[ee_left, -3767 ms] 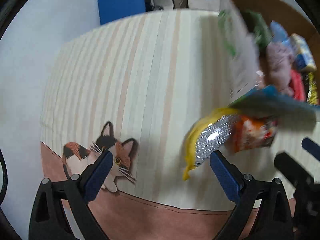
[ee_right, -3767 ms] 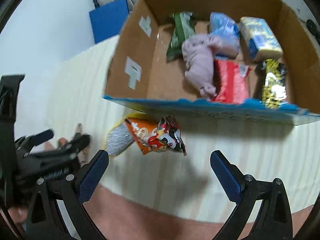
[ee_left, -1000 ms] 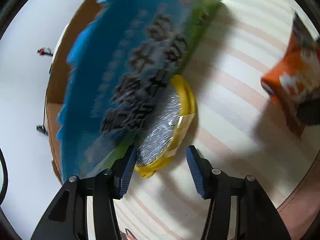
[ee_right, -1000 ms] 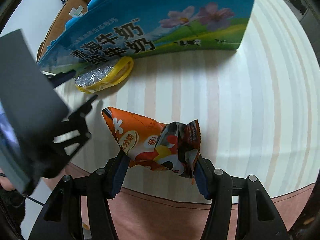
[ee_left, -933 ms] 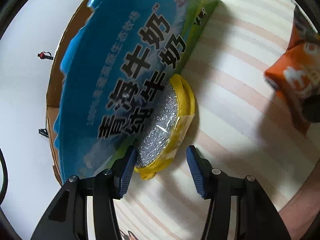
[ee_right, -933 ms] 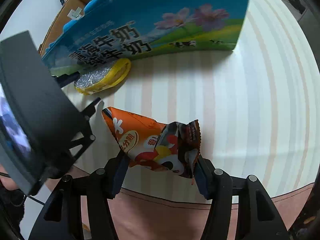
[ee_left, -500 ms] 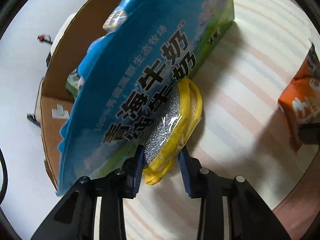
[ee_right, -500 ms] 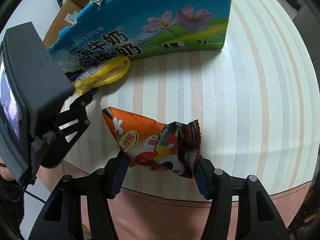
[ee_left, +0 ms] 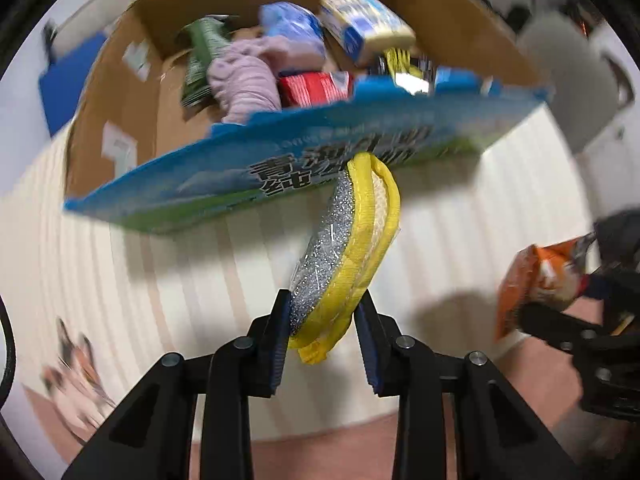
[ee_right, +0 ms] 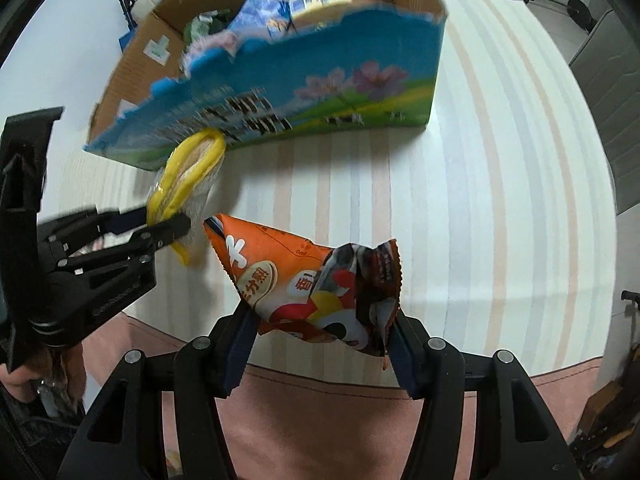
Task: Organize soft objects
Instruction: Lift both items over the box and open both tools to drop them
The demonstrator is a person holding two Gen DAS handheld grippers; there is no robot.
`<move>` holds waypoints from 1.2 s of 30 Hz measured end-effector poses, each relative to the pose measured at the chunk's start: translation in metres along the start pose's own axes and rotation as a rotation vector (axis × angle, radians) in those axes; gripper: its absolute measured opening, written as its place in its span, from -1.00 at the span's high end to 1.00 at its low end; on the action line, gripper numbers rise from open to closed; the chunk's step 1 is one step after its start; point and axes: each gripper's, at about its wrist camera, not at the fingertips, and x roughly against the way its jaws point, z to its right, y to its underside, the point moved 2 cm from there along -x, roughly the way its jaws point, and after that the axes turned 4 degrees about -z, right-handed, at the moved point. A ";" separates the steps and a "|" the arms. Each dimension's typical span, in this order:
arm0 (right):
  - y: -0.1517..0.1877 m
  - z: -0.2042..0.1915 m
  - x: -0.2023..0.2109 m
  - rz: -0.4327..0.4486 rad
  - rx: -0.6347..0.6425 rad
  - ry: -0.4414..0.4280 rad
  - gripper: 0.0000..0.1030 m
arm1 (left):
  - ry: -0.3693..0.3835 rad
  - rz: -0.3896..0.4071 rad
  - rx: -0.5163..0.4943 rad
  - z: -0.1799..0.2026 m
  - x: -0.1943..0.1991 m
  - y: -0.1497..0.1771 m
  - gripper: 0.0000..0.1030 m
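My left gripper (ee_left: 322,312) is shut on the lower end of a yellow and silver scouring sponge (ee_left: 344,248), which hangs lifted off the striped cloth in front of the box. The same sponge (ee_right: 184,176) shows in the right wrist view with the left gripper (ee_right: 160,222) clamped on it. My right gripper (ee_right: 322,320) is shut on an orange snack bag (ee_right: 304,280), held above the cloth; that bag (ee_left: 536,280) appears at the right edge of the left wrist view. An open cardboard box (ee_left: 304,152) with a blue printed front stands behind both.
The box (ee_right: 280,92) holds several soft items: a lilac cloth (ee_left: 248,80), a red pack (ee_left: 312,88), a green pack (ee_left: 200,56), a blue bag and a yellow-blue pack. The striped tablecloth (ee_right: 500,200) has a pink border (ee_right: 320,420) along the near edge.
The left gripper closed on the sponge, lifted it off the cloth and rolled, so the box interior now shows. The right gripper rose slightly with the snack bag still in it.
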 end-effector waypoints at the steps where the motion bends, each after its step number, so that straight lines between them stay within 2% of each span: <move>1: 0.000 -0.002 0.008 0.011 0.000 -0.001 -0.19 | 0.019 0.006 0.022 -0.004 0.008 0.004 0.45; 7: -0.011 -0.016 0.068 0.085 0.010 -0.041 -0.19 | 0.162 0.078 0.157 -0.009 0.072 -0.003 0.45; 10: -0.023 -0.026 0.098 0.127 0.026 -0.051 -0.19 | 0.181 0.109 0.193 -0.017 0.093 -0.022 0.45; 11: -0.027 -0.028 0.105 0.137 0.031 -0.054 -0.19 | 0.177 0.116 0.205 -0.004 0.093 -0.034 0.45; 15: -0.059 -0.037 0.128 0.166 0.044 -0.018 -0.19 | 0.126 0.112 0.235 -0.024 0.107 -0.070 0.45; 18: -0.091 -0.047 0.137 0.160 0.123 0.086 -0.19 | 0.087 0.084 0.241 -0.028 0.092 -0.098 0.44; 21: -0.129 -0.056 0.130 0.091 0.280 0.237 -0.19 | 0.065 0.025 0.271 -0.042 0.076 -0.114 0.44; 24: -0.161 -0.059 0.105 -0.037 0.416 0.378 -0.19 | 0.068 -0.029 0.299 -0.053 0.059 -0.129 0.44; 28: -0.189 -0.055 0.068 -0.216 0.491 0.447 -0.19 | 0.068 -0.093 0.316 -0.060 0.038 -0.142 0.44; 31: -0.199 -0.050 0.040 -0.311 0.524 0.503 -0.19 | 0.068 -0.142 0.322 -0.062 0.023 -0.147 0.43; 34: -0.200 -0.045 0.015 -0.388 0.533 0.541 -0.21 | 0.051 -0.240 0.289 -0.059 0.000 -0.148 0.34; 36: -0.201 -0.040 0.002 -0.437 0.517 0.543 -0.27 | 0.054 -0.255 0.280 -0.058 -0.006 -0.147 0.23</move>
